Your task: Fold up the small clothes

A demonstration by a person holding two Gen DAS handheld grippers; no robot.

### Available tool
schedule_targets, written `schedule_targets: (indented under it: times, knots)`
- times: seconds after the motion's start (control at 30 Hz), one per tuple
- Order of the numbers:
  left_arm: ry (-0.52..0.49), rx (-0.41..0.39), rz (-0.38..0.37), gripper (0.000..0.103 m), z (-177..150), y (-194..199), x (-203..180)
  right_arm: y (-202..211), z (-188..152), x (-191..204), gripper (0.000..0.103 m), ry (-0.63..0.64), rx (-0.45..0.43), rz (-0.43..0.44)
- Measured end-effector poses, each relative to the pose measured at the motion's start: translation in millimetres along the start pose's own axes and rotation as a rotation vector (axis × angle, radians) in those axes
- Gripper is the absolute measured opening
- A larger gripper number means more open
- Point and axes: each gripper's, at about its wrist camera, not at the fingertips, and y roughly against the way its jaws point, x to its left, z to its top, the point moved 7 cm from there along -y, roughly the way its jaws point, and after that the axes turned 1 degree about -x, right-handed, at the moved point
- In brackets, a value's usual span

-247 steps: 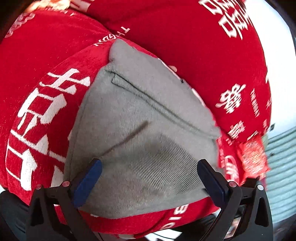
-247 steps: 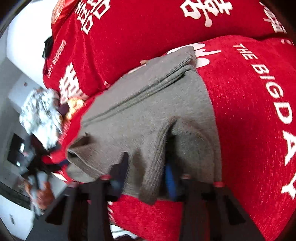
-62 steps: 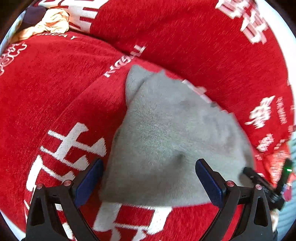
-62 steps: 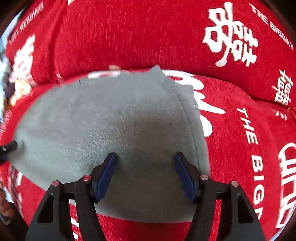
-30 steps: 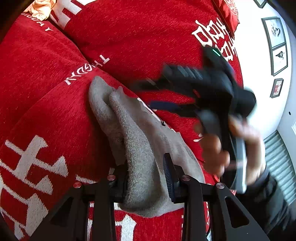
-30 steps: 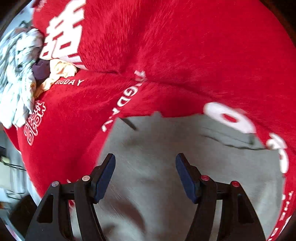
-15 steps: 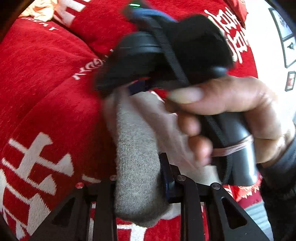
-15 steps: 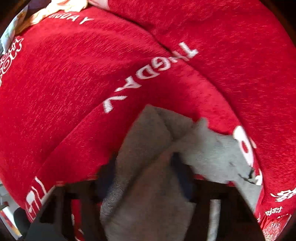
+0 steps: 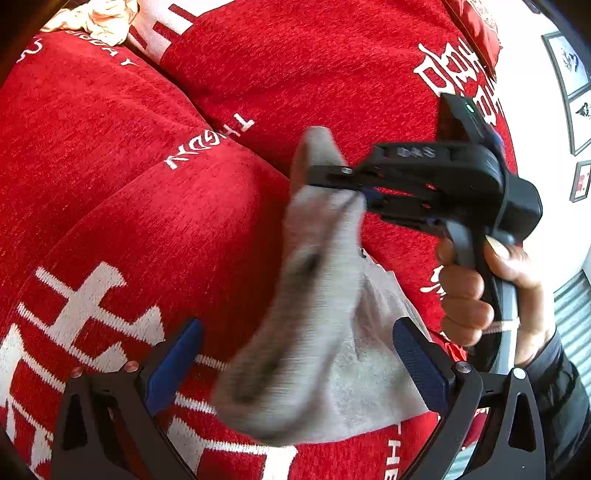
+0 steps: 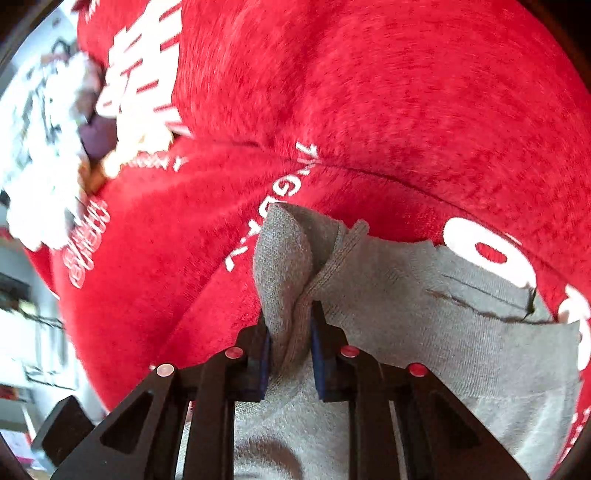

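A small grey knit garment (image 9: 314,332) lies on a red sofa cushion with white lettering (image 9: 110,221). My right gripper (image 10: 290,350) is shut on a bunched corner of the grey garment (image 10: 424,314) and lifts that end off the cushion. In the left wrist view the right gripper (image 9: 354,188) comes in from the right, held by a hand, with the cloth hanging from it. My left gripper (image 9: 295,365) is open, its blue pads either side of the garment's near end, not gripping it.
The red back cushion (image 9: 314,66) rises behind the seat. A pale crumpled cloth (image 9: 99,18) lies at the far left of the sofa; it also shows in the right wrist view (image 10: 55,155). Framed pictures (image 9: 576,74) hang on the white wall at right.
My left gripper has opened and let go of the grey garment. My right gripper has closed on its far corner and pulled it up, away from the cushion.
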Motion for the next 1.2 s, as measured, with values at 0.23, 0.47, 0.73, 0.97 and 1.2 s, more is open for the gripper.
schedule_targets:
  times: [0.23,0.47,0.73,0.97,1.2]
  knots:
    - [-0.091,0.013,-0.007,0.023,9.8,-7.4,-26.5,1.2,-4.3,-13.4,0.02,-0.046,-0.029,0.067]
    - [-0.173,0.028,0.146,0.02,13.7,1.5,-57.0,19.3,-0.3,-13.3,0.02,-0.033,-0.05,0.079]
    - [-0.276,0.058,0.267,0.02,11.8,1.7,-96.4,54.4,4.6,-18.7,0.02,-0.019,-0.083,0.085]
    - [-0.339,0.085,0.323,0.02,6.2,-11.4,-129.4,81.5,2.0,-31.6,0.02,-0.013,-0.107,0.089]
    - [-0.388,0.106,0.339,0.02,-5.0,-30.0,-161.0,107.0,-5.7,-59.1,0.02,-0.038,-0.139,0.103]
